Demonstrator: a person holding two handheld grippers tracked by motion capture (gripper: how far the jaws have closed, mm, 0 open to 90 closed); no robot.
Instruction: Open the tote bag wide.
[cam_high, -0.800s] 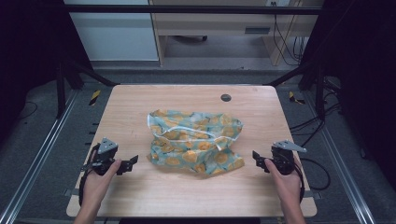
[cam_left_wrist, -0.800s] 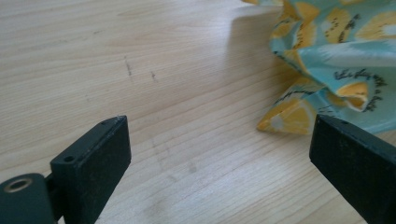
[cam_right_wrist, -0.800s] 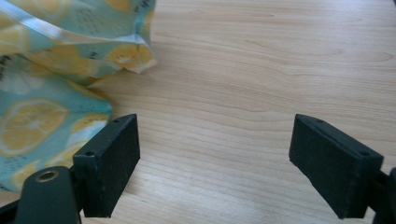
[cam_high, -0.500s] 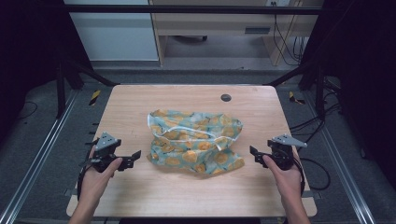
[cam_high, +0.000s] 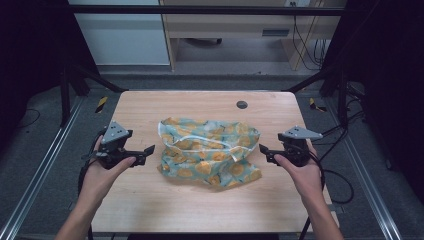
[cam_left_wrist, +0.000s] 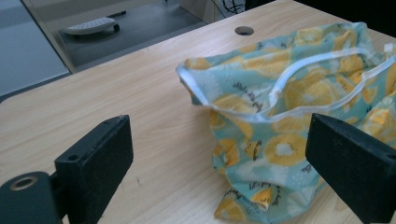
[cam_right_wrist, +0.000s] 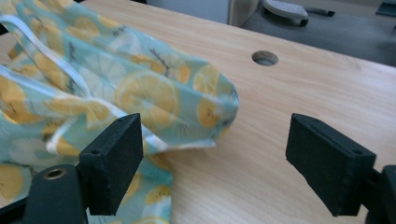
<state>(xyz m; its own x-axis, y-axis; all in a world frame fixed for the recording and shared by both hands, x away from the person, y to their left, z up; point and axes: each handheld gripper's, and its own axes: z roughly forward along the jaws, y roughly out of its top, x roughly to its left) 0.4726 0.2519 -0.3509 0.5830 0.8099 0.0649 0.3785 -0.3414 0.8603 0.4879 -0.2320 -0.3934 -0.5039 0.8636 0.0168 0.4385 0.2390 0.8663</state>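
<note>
Jaws spread wide on both: left gripper (cam_high: 142, 155) at nine o'clock, cloth (cam_high: 210, 152) crumpled mid-table, right gripper (cam_high: 266, 152) at three. Both have crept inward since a moment ago; looks like a two-sided grab coming.

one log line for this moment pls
left gripper: open, beside cloth, no contact | right gripper: open, beside cloth, no contact | lemon-print cloth: crumpled, mid-table | held: nothing
</note>
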